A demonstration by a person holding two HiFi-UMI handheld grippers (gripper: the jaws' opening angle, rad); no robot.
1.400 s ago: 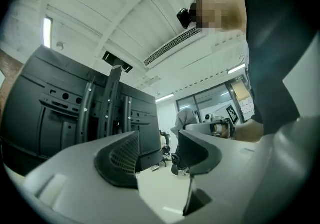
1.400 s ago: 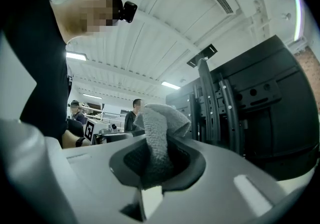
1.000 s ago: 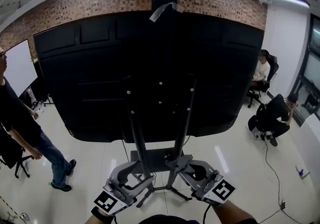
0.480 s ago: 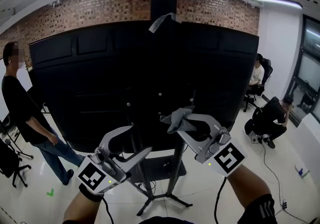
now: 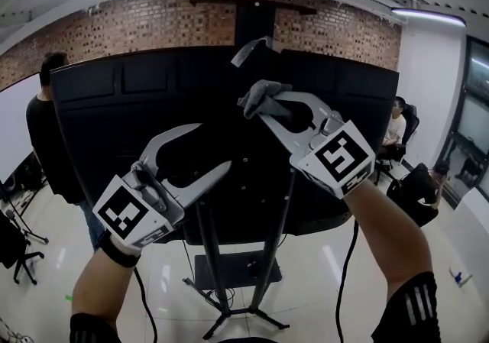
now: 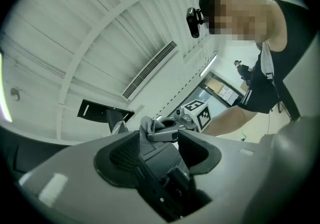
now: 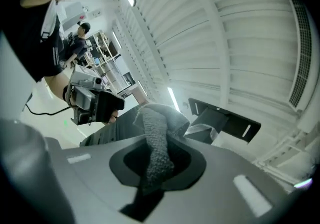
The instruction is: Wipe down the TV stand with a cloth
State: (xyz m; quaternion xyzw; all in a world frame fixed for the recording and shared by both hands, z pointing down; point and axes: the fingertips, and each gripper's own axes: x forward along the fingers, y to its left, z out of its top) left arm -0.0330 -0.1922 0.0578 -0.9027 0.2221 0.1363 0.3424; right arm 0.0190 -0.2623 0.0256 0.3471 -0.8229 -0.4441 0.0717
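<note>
Up front, near black TV back (image 5: pixel 137 97): right hand-held gripper (image 5: pixel 265 105) clamped on grey cloth (image 5: pixel 260 92); left hand-held gripper (image 5: pixel 215 147) jaws wide apart, empty. TV stand (image 5: pixel 212 257) posts just beyond. Likely best: press cloth flat on post, stroke downward, grip firm, left kept clear.

Grey right gripper (image 5: pixel 260 104), striped black sleeve (image 5: pixel 406 308)

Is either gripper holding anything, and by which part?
The right gripper pinches the grey cloth by a bunched fold; the left gripper is open, empty.
</note>
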